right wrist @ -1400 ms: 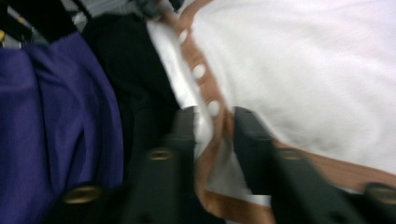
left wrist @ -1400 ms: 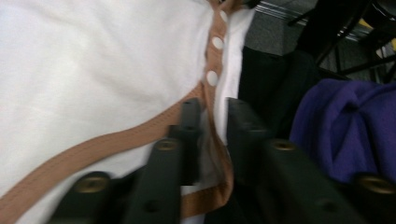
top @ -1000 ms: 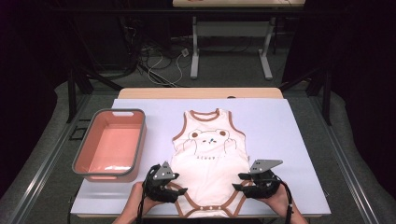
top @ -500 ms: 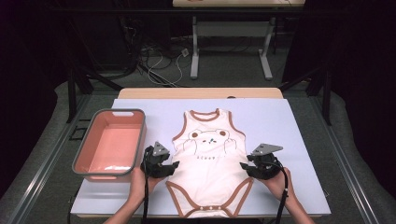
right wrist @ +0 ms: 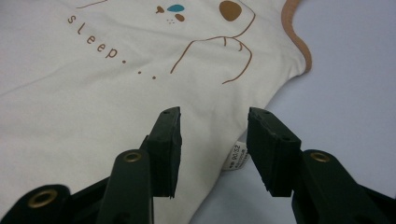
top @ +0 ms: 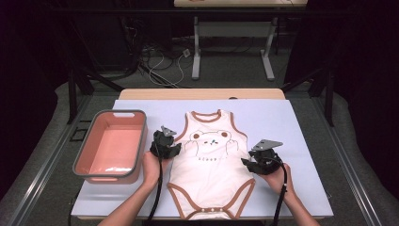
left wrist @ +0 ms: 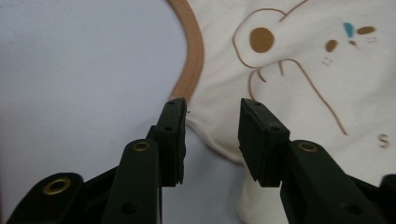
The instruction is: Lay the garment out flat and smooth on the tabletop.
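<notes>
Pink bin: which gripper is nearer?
Left. The left gripper sits just right of the pink bin, at the bodysuit's edge; the right gripper is across the bodysuit.

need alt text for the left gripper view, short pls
Two black gripper fingers stand apart over the side edge of a cream baby bodysuit, just below its brown-trimmed armhole, with nothing pinched yet. The bodysuit, printed with a brown line-drawn bear, lies flat on a pale lilac table cover.

I see a wooden table (top: 141, 94) under a pale lilac sheet (top: 291, 127); on the sheet lie a cream brown-trimmed baby bodysuit (top: 211, 179) and a salmon-pink plastic bin (top: 84, 165).
</notes>
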Available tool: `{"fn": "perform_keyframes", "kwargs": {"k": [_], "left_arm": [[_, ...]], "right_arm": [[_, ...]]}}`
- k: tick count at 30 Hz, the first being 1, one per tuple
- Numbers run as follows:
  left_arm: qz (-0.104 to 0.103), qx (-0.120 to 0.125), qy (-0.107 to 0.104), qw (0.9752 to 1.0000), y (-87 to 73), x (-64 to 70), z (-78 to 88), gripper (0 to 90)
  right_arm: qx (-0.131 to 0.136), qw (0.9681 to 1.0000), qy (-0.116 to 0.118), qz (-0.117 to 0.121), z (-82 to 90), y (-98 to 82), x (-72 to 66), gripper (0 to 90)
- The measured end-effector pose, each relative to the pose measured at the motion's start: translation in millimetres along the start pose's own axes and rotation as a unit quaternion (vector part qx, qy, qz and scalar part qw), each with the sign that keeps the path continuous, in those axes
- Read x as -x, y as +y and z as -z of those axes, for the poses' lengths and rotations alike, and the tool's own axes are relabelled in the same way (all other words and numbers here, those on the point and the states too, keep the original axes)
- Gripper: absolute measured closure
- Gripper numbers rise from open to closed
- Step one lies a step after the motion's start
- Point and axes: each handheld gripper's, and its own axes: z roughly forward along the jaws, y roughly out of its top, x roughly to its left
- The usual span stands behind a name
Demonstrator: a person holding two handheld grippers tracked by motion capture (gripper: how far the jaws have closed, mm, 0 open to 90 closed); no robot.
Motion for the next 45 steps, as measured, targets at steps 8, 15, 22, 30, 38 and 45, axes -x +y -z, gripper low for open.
{"fn": "perform_keyframes", "kwargs": {"k": [8,15,22,30,38,45], "left_arm": [[0.018,-0.015,-0.02,0.9995,5.8,-15.8,-20.0,71.9],[-0.012,-0.021,-0.004,0.9997,12.0,-12.0,-20.8,86.9],[-0.035,-0.035,0.014,0.9987,20.9,-13.3,-21.0,86.1],[-0.016,-0.05,0.019,0.9984,19.2,-18.2,-19.7,73.7],[0.008,-0.029,0.018,0.9994,22.9,-23.1,-15.5,48.8],[0.021,-0.025,-0.008,0.9994,25.4,-26.1,-21.3,47.5]], "right_arm": [[0.005,1.0,0.002,-0.001,-2.6,2.0,1.8,48.2],[0.003,1.0,0.004,0.003,-2.9,3.0,2.2,48.8],[0.0,1.0,-0.006,0.003,-6.9,5.2,5.3,48.1],[0.007,0.9998,-0.009,-0.016,-13.4,12.7,14.1,37.2],[0.016,0.999,-0.009,-0.041,-24.7,28.9,28.8,22.2],[0.015,0.9981,-0.019,-0.056,-36.8,39.4,39.1,26.2]]}}
